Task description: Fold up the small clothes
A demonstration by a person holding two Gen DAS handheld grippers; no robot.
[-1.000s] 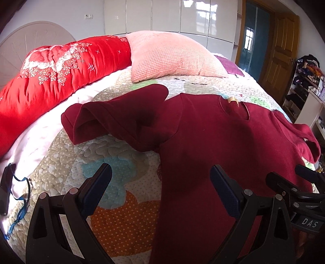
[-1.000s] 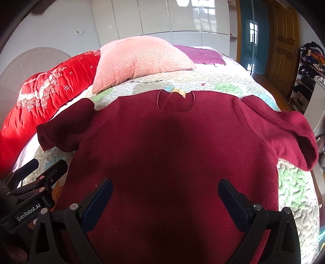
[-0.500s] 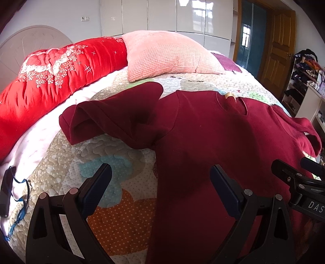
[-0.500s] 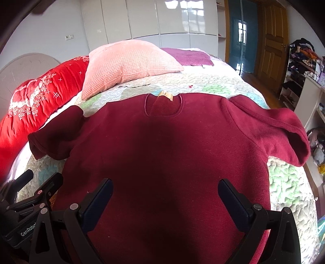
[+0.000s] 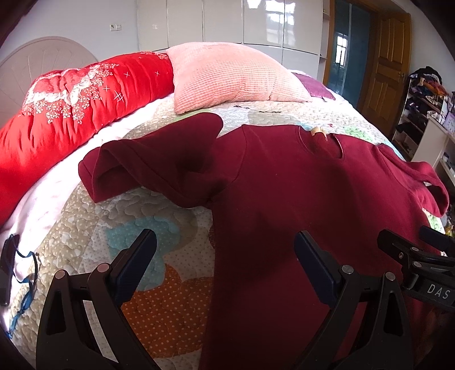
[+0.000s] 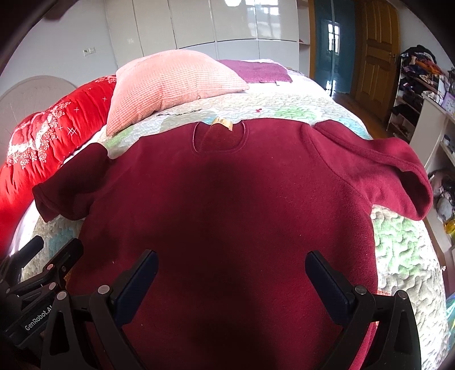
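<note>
Your left gripper (image 5: 224, 261) and your right gripper (image 6: 231, 277) both have the fingers spread wide with nothing between them, and they hover over the lower part of the dark red shirt (image 6: 227, 205), which lies flat, front up, on the patchwork quilt (image 5: 136, 227) of the bed with both sleeves out to the sides. Compared with one second ago the shirt lies the same, and your two grippers have only shifted a little above its hem. Behind the collar you see a pink pillow (image 6: 173, 82) and a red bolster (image 5: 71, 105), then white wardrobe doors (image 6: 236, 22) and a wooden door (image 6: 378, 48) at the right.
</note>
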